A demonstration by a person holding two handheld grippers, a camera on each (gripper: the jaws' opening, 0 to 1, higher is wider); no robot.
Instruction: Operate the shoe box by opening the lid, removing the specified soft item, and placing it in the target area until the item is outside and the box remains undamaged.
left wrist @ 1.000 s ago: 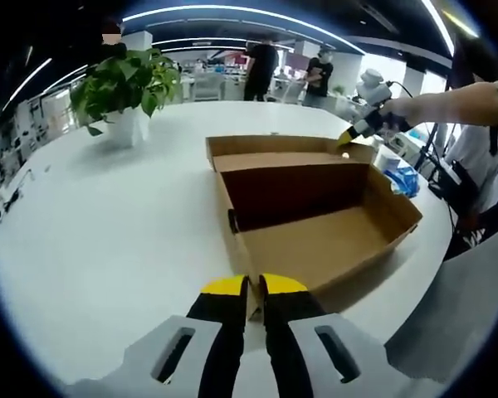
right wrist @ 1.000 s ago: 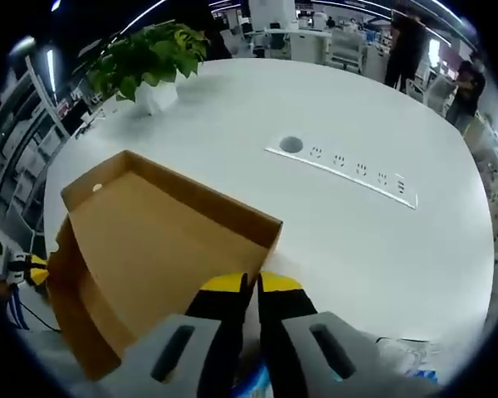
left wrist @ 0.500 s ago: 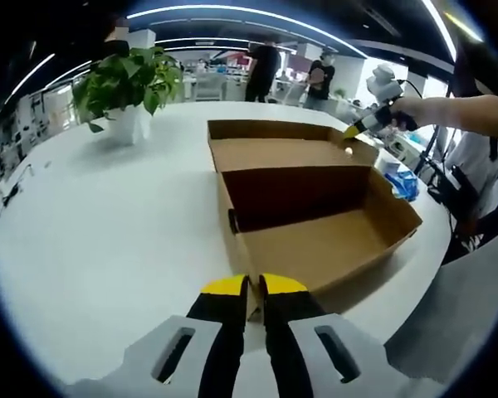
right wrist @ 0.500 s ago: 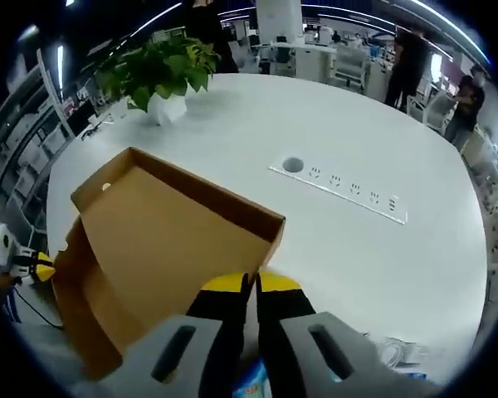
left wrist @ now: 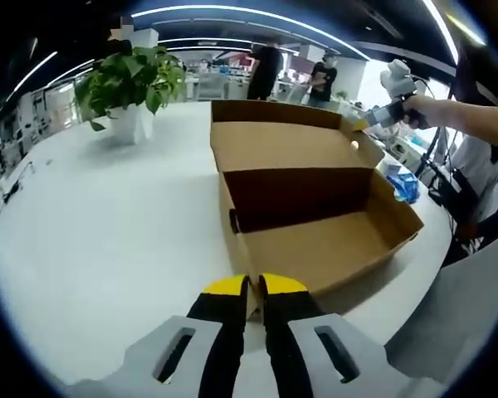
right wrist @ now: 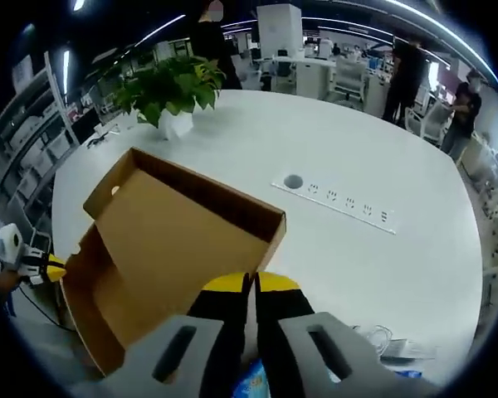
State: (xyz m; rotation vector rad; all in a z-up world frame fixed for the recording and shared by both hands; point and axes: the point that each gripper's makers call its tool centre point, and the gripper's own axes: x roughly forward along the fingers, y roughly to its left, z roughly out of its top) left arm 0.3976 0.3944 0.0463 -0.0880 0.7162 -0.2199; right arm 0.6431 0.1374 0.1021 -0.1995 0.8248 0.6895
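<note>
An open brown cardboard shoe box (left wrist: 315, 240) lies on the white table (left wrist: 108, 215), and its inside looks bare. My left gripper (left wrist: 251, 286) is shut on the box's near end wall. The hinged lid (left wrist: 282, 145) stands tilted up behind the box. At its far right corner my right gripper (left wrist: 363, 124) pinches the lid's rim, held by a person's hand. In the right gripper view, the right gripper (right wrist: 249, 283) is shut on the lid (right wrist: 174, 224), whose inner face shows. The left gripper (right wrist: 54, 267) sits at the box's far end.
A potted plant (left wrist: 129, 79) stands at the table's back left, also seen as the plant (right wrist: 170, 87). A socket strip (right wrist: 340, 203) is set into the table beyond the lid. A blue soft packet (left wrist: 402, 178) lies right of the box. People (left wrist: 266, 70) stand far behind.
The lid has swung further up with the right gripper on its rim. The left gripper and the box base have stayed put.
</note>
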